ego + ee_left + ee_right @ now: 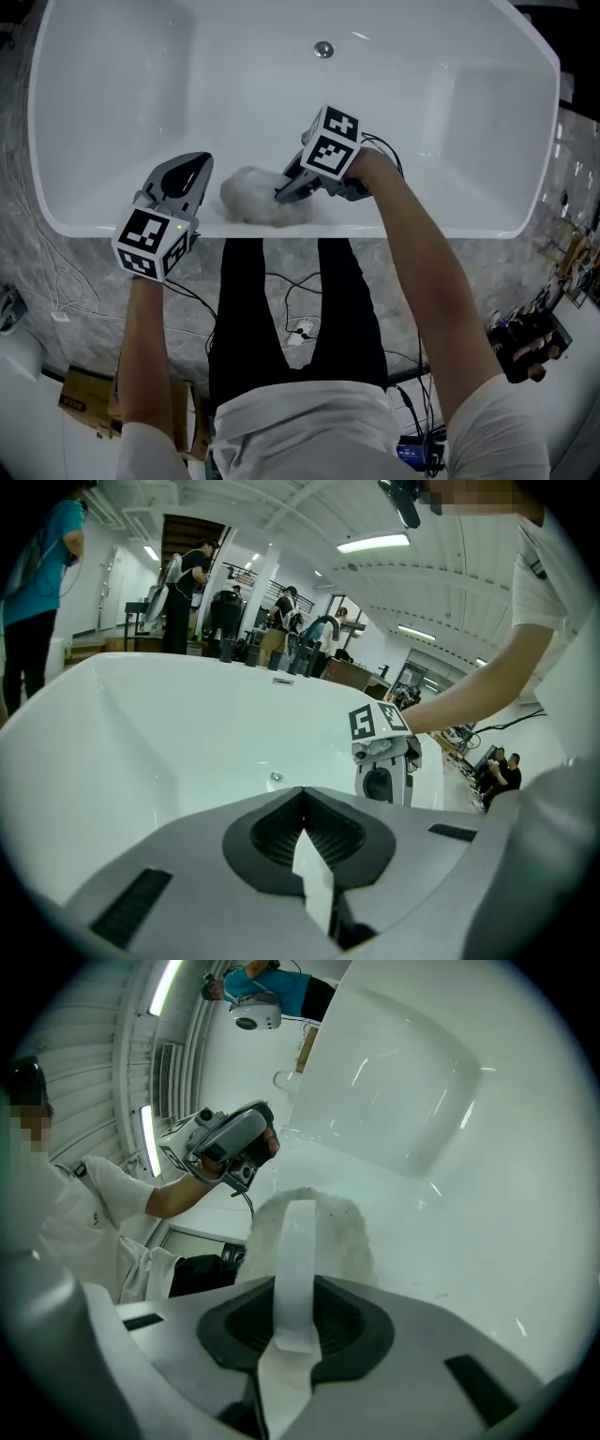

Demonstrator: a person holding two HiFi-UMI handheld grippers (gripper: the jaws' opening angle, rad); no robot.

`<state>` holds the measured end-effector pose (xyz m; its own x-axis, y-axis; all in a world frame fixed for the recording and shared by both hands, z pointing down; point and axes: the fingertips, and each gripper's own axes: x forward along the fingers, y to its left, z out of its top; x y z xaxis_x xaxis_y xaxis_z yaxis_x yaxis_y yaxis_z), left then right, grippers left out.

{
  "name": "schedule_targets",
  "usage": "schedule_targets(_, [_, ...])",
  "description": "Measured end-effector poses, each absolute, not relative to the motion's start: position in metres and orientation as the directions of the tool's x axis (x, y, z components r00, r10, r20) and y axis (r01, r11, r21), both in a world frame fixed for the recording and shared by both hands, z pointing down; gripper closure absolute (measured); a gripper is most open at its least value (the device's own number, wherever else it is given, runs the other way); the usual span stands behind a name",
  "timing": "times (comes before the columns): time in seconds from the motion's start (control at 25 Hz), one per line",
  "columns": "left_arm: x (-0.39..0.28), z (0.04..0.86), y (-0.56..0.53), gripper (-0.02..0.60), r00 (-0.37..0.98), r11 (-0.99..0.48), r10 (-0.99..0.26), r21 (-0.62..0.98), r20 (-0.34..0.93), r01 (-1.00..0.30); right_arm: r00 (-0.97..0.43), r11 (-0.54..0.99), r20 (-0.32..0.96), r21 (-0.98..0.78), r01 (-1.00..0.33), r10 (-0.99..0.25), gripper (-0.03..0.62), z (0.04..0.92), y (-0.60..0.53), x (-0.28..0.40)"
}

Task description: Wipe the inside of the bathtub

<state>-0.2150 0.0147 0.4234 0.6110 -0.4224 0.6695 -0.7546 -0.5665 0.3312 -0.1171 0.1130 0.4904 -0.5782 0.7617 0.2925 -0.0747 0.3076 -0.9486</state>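
Observation:
The white bathtub (112,112) lies below me with its drain (323,49) at the far side. My right gripper (283,193) is shut on a fluffy white cloth (251,197) that rests against the tub's near inner wall. In the right gripper view the cloth (349,1232) and its white band (296,1260) stick out past the right gripper (292,1321). My left gripper (195,171) hovers over the near rim, left of the cloth and apart from it. Seen in its own view, the left gripper (307,855) is shut with nothing in it.
The tub's near rim (394,231) runs across in front of my legs. Cables (300,330) and a cardboard box (89,401) lie on the floor behind it. Several people (183,592) stand beyond the tub's far side. The drain (276,776) shows low on the tub floor.

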Motion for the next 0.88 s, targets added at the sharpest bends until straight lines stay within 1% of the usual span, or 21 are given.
schedule_targets(0.28, [-0.139,0.421,0.014,0.575,0.630,-0.613,-0.375,0.328,0.680,-0.719,-0.613,0.304,0.273,-0.951,-0.057,0.741,0.499,0.483,0.112,-0.048])
schedule_targets(0.56, [-0.117,0.429,0.015,0.575,0.643,-0.636,-0.348,0.332,0.683,-0.697,-0.633,0.318,0.267,-0.948,-0.035,0.726,0.499,0.485,0.114,-0.035])
schedule_targets(0.76, [-0.122,0.439,0.015,0.575,0.644,-0.625,-0.352,0.342,0.680,-0.702,-0.638,0.321,0.268,-0.946,-0.035,0.722,0.499,0.494,0.116,-0.034])
schedule_targets(0.88, [-0.093,0.434,0.019,0.575,0.656,-0.633,-0.339,0.352,0.674,-0.689,-0.642,0.328,0.274,-0.944,-0.038,0.716,0.499,0.488,0.117,-0.004])
